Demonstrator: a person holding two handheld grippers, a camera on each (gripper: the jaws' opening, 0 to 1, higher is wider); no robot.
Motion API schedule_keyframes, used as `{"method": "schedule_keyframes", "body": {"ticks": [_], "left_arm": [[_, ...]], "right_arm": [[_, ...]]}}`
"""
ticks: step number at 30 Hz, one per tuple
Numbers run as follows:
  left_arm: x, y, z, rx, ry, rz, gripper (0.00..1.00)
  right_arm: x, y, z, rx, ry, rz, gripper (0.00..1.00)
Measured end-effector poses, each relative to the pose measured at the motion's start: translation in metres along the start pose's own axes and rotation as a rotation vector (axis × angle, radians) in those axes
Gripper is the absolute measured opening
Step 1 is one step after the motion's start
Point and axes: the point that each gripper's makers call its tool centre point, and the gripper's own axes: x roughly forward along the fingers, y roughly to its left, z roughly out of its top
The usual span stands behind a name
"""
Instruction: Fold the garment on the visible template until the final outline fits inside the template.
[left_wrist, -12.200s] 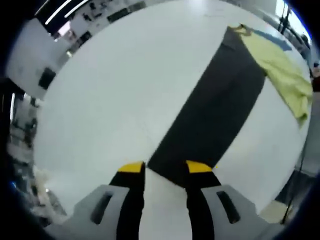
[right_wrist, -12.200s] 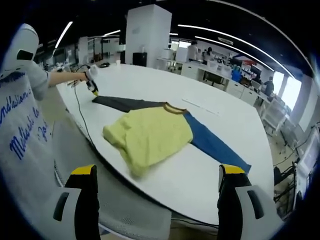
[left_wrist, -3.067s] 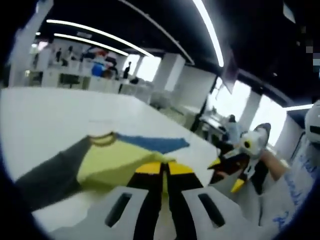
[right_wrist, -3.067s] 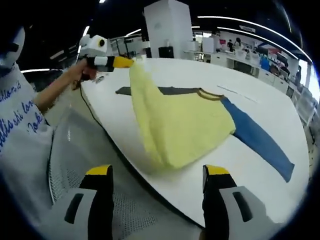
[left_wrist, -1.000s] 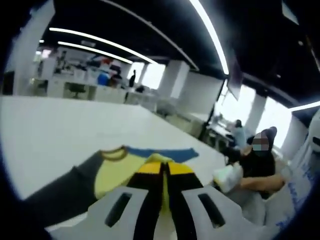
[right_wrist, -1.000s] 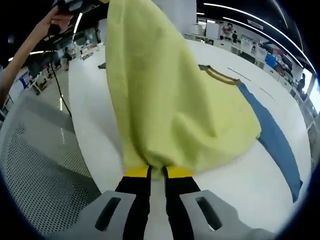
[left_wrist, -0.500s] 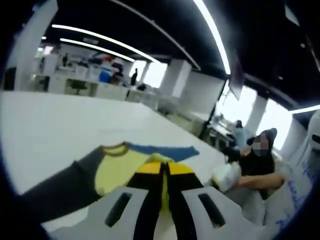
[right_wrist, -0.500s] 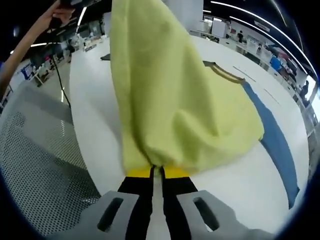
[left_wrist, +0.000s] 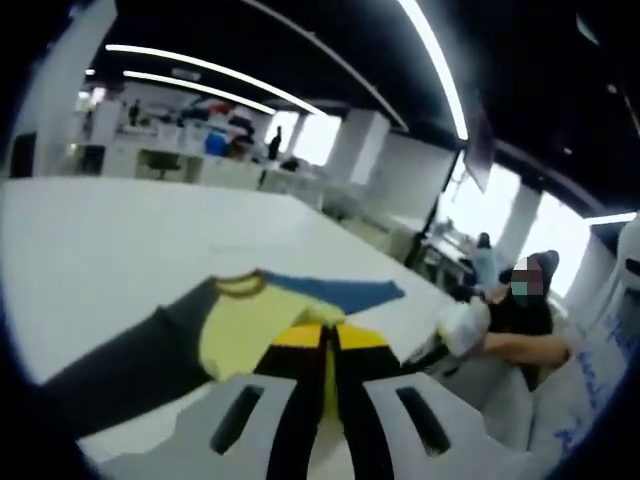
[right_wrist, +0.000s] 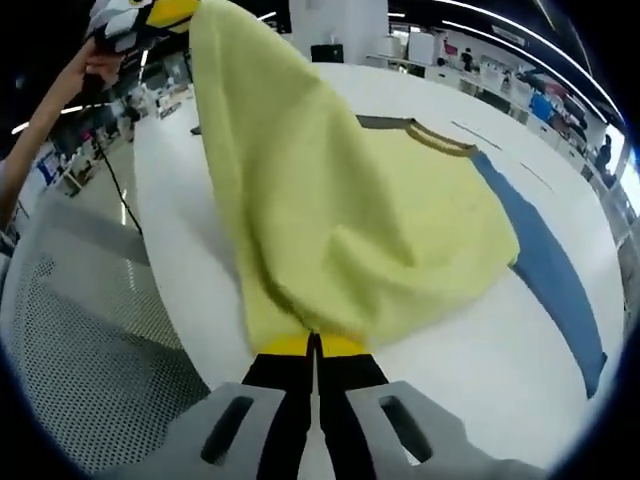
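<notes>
White bench (left_wrist: 110, 240), broad and curved at its edge; perforated grey surface (right_wrist: 90, 340) seen beside and below it; long ceiling light strips (left_wrist: 430, 60); distant desks (left_wrist: 180, 165); seated person (left_wrist: 520, 310).

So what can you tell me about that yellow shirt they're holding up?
The shirt has a pale yellow body of soft, knit-looking fabric, a darker ribbed collar, one blue sleeve and one dark grey sleeve. Its sleeves and upper part lie on the white table; the lower part is lifted in a draped fold. The right gripper is shut on the near edge, and the left gripper, also shut on it, holds the raised corner.
</notes>
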Motion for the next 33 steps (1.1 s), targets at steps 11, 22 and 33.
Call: {"method": "schedule_keyframes", "body": {"ticks": [11,22,33], "left_arm": [[-0.01,-0.002,-0.017,-0.012,0.022,0.024,0.0],[-0.024,-0.007,-0.032,0.01,0.046,0.07,0.0],[-0.01,0.007,-0.012,0.007,0.024,0.067,0.0]], "right_arm": [[-0.039,-0.012,0.008,0.035,-0.09,-0.05,0.01],[-0.08,-0.036,0.032,0.086,-0.232,-0.145,0.01],[-0.084,-0.074,0.065,0.057,-0.275,-0.202,0.01]]}}
